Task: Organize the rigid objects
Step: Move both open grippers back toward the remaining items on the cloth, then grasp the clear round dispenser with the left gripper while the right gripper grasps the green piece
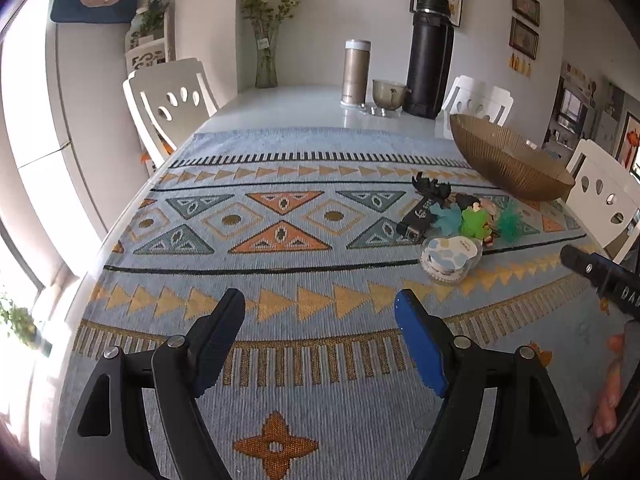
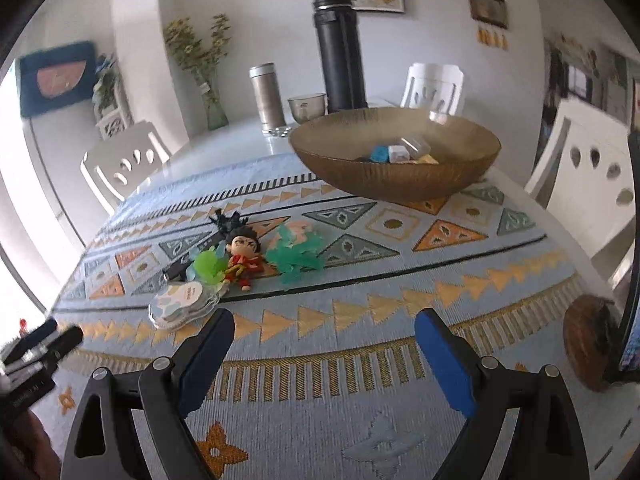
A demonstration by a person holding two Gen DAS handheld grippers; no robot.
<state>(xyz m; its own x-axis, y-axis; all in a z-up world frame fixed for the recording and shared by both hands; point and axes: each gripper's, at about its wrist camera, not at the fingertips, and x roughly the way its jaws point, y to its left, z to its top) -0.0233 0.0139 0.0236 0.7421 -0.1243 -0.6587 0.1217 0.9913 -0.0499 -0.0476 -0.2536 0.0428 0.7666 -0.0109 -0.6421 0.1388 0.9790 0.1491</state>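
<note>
Both grippers hover over the near part of the worktop [image 1: 280, 108], which is covered by a blue patterned cloth [image 2: 360, 380]. The left gripper [image 1: 320, 304] has its fingers spread apart with nothing between them, only cloth below. The right gripper [image 2: 325, 322] likewise has its fingers wide apart and holds nothing.

The loose things lie in a small cluster toward the middle of the cloth, just ahead of the right gripper and to its left. Nearest is a clear flat case with pale blue and cream shapes [image 2: 182, 304], touching a green fuzzy toy [image 2: 206, 266]. Beside that lies a small figurine in red with dark hair [image 2: 242, 254], and next to it a teal spiky toy [image 2: 298, 256]. A black spiky object [image 2: 228, 220] and a dark rectangular item [image 1: 416, 220] sit at the far side of the cluster (partly hidden in the right wrist view).

A ribbed brown bowl [image 2: 394, 178] stands farther back toward the right edge, apart from the cluster, with a few small blocks [image 2: 396, 154] already inside. Near the far edge stand a tall black flask [image 2: 340, 52], a silver canister [image 2: 266, 96] and a small cup [image 2: 306, 106].
</note>
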